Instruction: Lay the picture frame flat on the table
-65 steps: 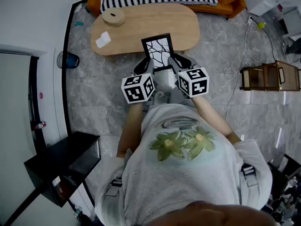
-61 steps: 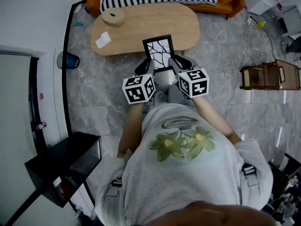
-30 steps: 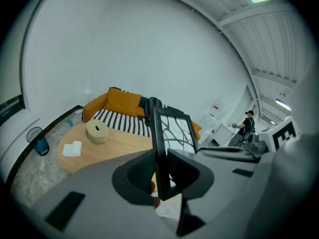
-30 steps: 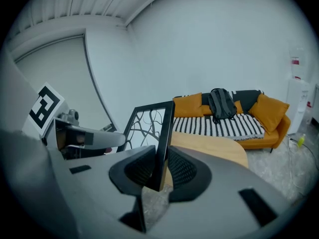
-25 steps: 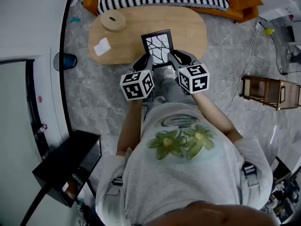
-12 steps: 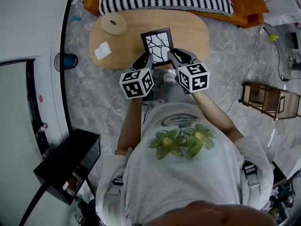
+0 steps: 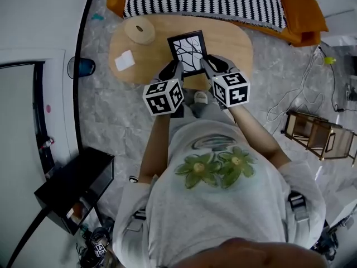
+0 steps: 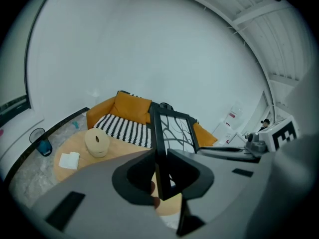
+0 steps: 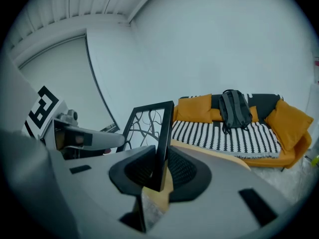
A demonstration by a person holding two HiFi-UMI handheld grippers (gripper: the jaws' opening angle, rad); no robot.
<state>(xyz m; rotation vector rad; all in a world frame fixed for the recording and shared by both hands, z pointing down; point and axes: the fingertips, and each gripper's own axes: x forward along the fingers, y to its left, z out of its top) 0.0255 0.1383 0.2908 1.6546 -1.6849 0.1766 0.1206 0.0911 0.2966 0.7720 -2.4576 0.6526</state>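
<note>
Over the table's near edge: the picture frame (image 7: 188, 52) hangs close to upright between my two grippers, its black branch pattern showing. I cannot tell whether its bottom rail touches the wood.
Left gripper (image 8: 159, 176): clenched on the frame's left rail, at 9 o'clock of the frame, with the black bar pinched between both pads.
Right gripper (image 9: 160, 172): clamped the same way on the right rail, at 3 o'clock.
Table (image 7: 226, 38): a light wooden oval, with bare wood at 12 and 2 o'clock of the frame.
Other things on it: a round wooden holder (image 7: 139, 31) at 10 o'clock and a folded white tissue (image 7: 124, 60) at 9 o'clock, both well apart from the frame.
Beyond the table: an orange sofa (image 7: 304, 10) with a striped seat at 12 o'clock, and a dark backpack (image 9: 234, 108) on it.
Step in hand: I judge I am bringing the frame in over the table. It has not been laid down yet.
Next move: tip the top rail away toward 12 o'clock with both sides moving together, lower the frame until its back lies flat on the bare wood, then let go.
Care: my jaws straddle the rails, so their lower tips may meet the wood first. An uneven tilt would twist the frame.
</note>
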